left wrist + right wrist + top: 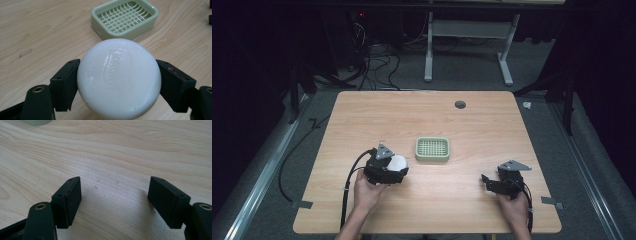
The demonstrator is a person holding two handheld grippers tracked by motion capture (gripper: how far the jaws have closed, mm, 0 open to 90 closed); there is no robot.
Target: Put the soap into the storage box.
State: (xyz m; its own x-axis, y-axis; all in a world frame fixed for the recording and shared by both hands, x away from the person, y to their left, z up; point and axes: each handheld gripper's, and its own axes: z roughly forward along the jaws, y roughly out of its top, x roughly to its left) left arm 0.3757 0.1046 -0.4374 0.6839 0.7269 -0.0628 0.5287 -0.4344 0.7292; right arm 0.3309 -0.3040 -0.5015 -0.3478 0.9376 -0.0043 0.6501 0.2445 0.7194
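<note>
A round white soap bar (pixel 119 77) with an embossed mark sits clamped between both jaws of my left gripper (pixel 117 80), a little above the wood. From above, that soap (pixel 398 162) and left gripper (pixel 398 167) are just left of a pale green soap dish (pixel 432 149) with a slatted grid. The dish (pixel 125 18) lies ahead of the soap, empty. My right gripper (pixel 484 181) rests low near the table's front right, open, with bare wood between its jaws (pixel 114 202).
The wooden table (pixel 472 125) has a dark cable hole (pixel 460 104) near its far edge. A strip of clear tape (pixel 25 52) lies on the wood to the left. Cables trail off the table's front left. Metal table legs stand on the carpet beyond.
</note>
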